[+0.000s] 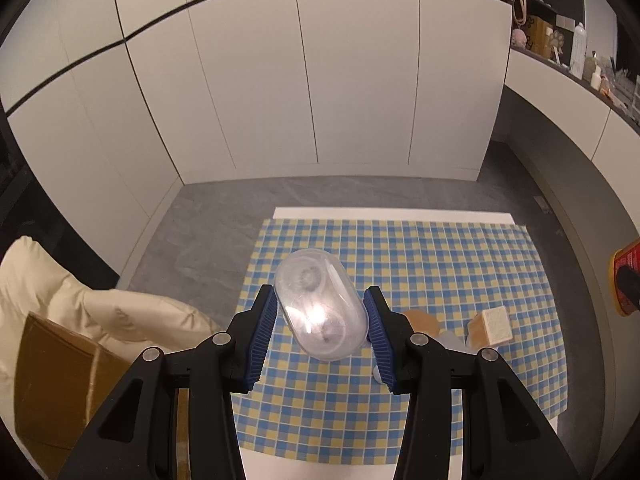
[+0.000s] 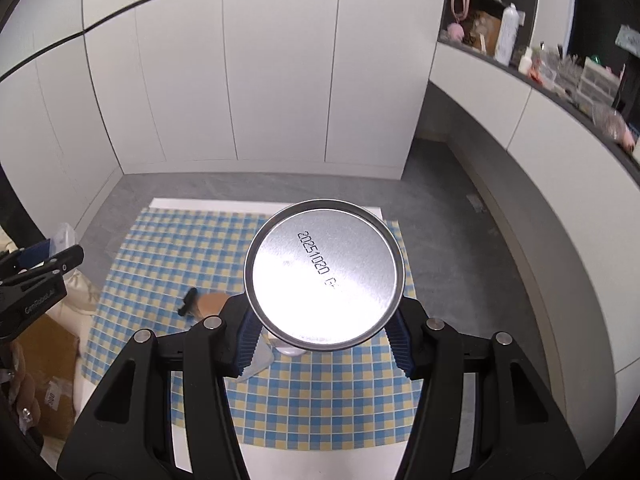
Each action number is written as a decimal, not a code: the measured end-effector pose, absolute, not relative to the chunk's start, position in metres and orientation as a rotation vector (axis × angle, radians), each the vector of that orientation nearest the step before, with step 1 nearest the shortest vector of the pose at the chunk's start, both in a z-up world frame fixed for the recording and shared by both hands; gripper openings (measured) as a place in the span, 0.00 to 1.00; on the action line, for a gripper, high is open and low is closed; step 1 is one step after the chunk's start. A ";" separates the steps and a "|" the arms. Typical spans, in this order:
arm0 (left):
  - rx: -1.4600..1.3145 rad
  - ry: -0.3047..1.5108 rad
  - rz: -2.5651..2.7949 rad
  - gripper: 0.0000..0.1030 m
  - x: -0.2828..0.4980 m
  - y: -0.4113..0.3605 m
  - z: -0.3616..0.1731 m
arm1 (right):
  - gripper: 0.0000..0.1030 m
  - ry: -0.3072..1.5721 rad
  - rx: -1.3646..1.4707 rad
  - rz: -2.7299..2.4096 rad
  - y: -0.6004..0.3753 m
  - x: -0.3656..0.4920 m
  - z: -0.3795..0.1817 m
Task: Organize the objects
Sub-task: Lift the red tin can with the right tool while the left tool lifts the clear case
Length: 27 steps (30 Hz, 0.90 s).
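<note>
My left gripper (image 1: 320,296) is shut on a clear oval plastic container (image 1: 320,304), its blue pads pressing both long sides, and holds it high above the checked tablecloth (image 1: 400,248). My right gripper (image 2: 322,320) is shut on a metal can (image 2: 324,276). The can's shiny round end, with a printed date stamp, faces the camera. In the left wrist view the same can (image 1: 626,284) shows red and orange at the right edge. In the right wrist view the left gripper (image 2: 40,276) shows at the left edge.
On the blue and yellow cloth lie a tan block with a white face (image 1: 494,328), a tan round object (image 1: 420,318), a black-handled item (image 2: 188,302) and a pale blue piece (image 2: 260,360). A cardboard box (image 1: 52,380) and a cream bag (image 1: 120,316) sit left of the table. White cabinets stand behind, with a cluttered counter (image 2: 560,76) at the right.
</note>
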<state>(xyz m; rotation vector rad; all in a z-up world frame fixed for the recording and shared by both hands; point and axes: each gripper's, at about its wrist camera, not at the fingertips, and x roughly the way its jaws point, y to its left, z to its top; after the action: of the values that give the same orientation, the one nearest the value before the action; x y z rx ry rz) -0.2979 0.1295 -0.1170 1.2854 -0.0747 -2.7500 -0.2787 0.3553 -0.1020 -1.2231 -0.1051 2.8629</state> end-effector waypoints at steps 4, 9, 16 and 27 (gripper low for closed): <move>1.263 -0.082 -2.732 0.44 -0.296 0.130 -0.091 | 0.55 -0.127 -1.198 2.878 0.349 -0.275 -0.080; 1.226 -0.084 -2.746 0.44 -0.289 0.136 -0.060 | 0.55 -0.123 -1.171 2.898 0.345 -0.270 -0.052; 1.154 -0.048 -2.768 0.44 -0.271 0.138 -0.023 | 0.55 -0.090 -1.153 2.921 0.347 -0.262 -0.019; 1.127 -0.024 -2.778 0.44 -0.250 0.141 0.012 | 0.55 -0.086 -1.102 2.949 0.340 -0.243 0.027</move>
<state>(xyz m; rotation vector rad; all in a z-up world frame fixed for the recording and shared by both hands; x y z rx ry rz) -0.2498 0.1408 0.0120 1.1271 -0.0237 -2.7777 -0.2430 0.3399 0.0265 -1.1021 -0.0857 2.9485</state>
